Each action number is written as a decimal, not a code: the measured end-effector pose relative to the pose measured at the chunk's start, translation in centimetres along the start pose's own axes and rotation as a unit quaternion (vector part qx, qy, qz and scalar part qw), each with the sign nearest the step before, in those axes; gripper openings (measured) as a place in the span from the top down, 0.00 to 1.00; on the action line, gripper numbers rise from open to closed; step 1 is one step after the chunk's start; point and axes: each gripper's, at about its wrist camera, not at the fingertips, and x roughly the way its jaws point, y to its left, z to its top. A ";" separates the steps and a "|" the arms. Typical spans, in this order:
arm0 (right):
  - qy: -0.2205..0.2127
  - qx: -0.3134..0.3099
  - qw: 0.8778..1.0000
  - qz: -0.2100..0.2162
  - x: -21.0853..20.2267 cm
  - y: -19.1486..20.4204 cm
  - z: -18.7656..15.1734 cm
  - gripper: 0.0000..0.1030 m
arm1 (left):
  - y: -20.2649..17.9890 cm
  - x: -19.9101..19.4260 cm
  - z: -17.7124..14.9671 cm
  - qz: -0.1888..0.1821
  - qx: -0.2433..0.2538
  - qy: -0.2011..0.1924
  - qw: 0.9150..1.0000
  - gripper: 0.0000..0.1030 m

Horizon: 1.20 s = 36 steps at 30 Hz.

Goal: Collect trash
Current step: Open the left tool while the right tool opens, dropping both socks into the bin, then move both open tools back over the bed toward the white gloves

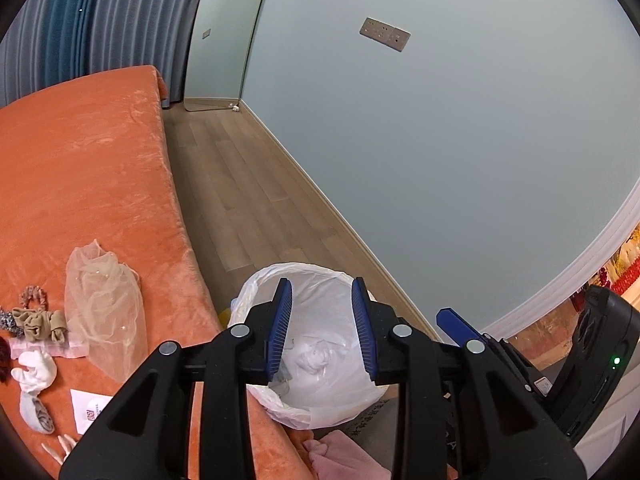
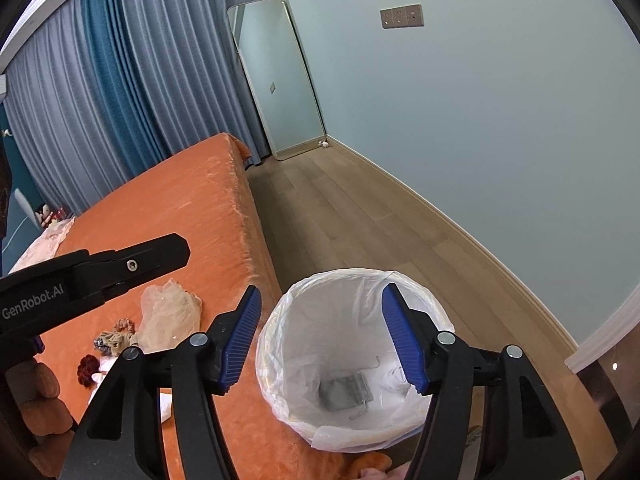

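Both grippers (image 1: 322,330) (image 2: 322,340) released, empty over the lined bin (image 2: 280,344); drop done, next reaching back to the bed's (image 1: 80,168) near edge.

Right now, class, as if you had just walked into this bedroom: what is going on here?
A person is collecting trash with a two-finger tool in each hand. Both the left tool and the right tool hang open and empty above the round bin lined with a white plastic bag, which stands on the wooden floor beside the orange bed. Crumpled white tissue and a grey pouch lie inside. More small items, including a sheer beige mesh bag, remain on the bed.
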 end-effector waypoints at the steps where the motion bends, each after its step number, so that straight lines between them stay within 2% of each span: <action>1: -0.001 -0.002 1.000 0.002 -0.2 0.3 0.0 0.40 | 0.2 -0.3 0.0 0.002 -0.001 -0.002 1.000 0.71; 16: 0.000 -0.043 0.998 0.034 -2.4 5.7 -1.0 0.39 | 4.3 -6.2 -0.8 0.040 -0.031 -0.036 0.998 0.70; 20: 0.004 -0.059 0.997 0.046 -2.9 7.7 -1.6 0.39 | 5.9 -7.9 -1.5 0.053 -0.042 -0.044 0.997 0.65; 25: 0.008 -0.080 0.995 0.060 -3.4 10.1 -2.4 0.39 | 8.5 -10.1 -2.5 0.074 -0.060 -0.052 0.994 0.63; 29: 0.012 -0.098 0.992 0.073 -3.9 12.3 -3.3 0.39 | 11.1 -11.9 -3.5 0.092 -0.082 -0.062 0.990 0.53; 36: 0.032 -0.129 0.986 0.097 -4.1 16.1 -5.5 0.39 | 16.0 -14.5 -5.8 0.125 -0.119 -0.063 0.983 0.52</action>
